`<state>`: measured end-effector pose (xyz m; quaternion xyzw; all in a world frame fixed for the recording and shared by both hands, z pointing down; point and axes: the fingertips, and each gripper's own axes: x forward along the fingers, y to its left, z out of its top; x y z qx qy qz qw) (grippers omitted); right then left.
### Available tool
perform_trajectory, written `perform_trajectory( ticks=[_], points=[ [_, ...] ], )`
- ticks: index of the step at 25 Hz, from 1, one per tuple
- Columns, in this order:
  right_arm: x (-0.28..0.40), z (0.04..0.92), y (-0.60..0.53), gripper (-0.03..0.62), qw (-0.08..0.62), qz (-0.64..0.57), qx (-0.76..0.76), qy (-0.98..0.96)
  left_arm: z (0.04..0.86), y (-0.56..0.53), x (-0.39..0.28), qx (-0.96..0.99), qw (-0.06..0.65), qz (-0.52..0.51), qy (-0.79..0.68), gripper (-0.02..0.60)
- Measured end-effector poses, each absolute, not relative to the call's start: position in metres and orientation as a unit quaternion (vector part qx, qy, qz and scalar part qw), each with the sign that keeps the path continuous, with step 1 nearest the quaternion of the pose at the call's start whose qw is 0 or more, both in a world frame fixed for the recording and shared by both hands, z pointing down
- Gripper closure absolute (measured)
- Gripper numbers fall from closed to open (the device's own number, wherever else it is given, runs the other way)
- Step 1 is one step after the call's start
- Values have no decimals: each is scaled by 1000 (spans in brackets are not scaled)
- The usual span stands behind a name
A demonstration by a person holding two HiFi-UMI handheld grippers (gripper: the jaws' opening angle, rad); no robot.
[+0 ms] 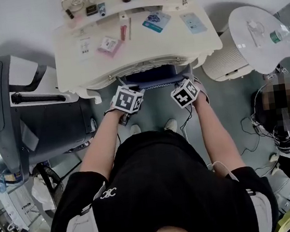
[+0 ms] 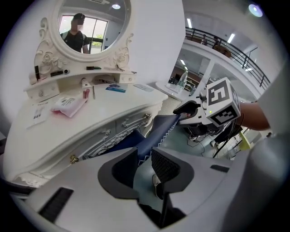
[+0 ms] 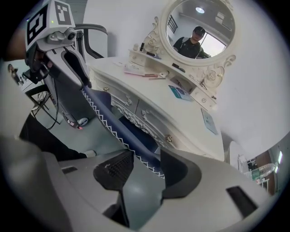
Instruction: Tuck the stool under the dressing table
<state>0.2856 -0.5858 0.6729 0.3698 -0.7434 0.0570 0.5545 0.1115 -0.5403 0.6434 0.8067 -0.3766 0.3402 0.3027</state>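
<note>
Stool: the navy-blue padded stool with white zigzag trim [image 1: 155, 78] sits in the middle knee gap. Its far part is under the white carved dressing counter [image 1: 178, 40] and its near edge pokes out toward the person.
Stage: mid-push, I'd say, with the seat only partly tucked in.
Risk, slipping: each hold is on a thin, soft seat edge, so a hard shove could pull the fabric out of the jaws and leave the stool short.
Risk, skewing: if one side pushes ahead of the other, the stool could turn and catch a leg on the counter's frame (the legs are hidden from where I stand).
Risk, scraping: the seat passes just below the carved drawer fronts and the brass drawer knob [image 3: 169, 138], so lifting it could rub them.
Risk, knocking: the marker cubes are near the counter's front lip, and a bump there might jolt the pink packet [image 1: 110, 46] and the small bits beside it.
Left gripper [image 2: 144, 164]: on the near left of the seat, jaws roughly half closed and pinching the blue edge.
Right gripper [image 3: 146, 168]: on the near right of the seat, jaws narrowed on the trimmed edge, which lies closer against one jaw than the other.
</note>
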Motion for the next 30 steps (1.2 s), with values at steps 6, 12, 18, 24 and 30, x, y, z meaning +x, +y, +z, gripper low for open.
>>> perform_trajectory(
  ticks=[6, 12, 18, 24, 30],
  points=[
    [282, 673, -595, 404, 554, 47, 348, -755, 644, -546, 112, 791, 308, 347, -398, 485],
    [283, 674, -597, 402, 545, 36, 347, -762, 647, -546, 112, 791, 291, 337, -418, 483],
    [287, 667, -591, 402, 538, 49, 343, -768, 637, -545, 105, 775, 257, 353, -457, 485],
    [266, 601, -585, 567, 414, 107, 371, -824, 594, -552, 103, 782, 247, 301, -487, 517],
    [243, 507, -598, 583, 227, 133, 418, -870, 540, -557, 116, 793, 205, 266, -508, 532]
  ],
)
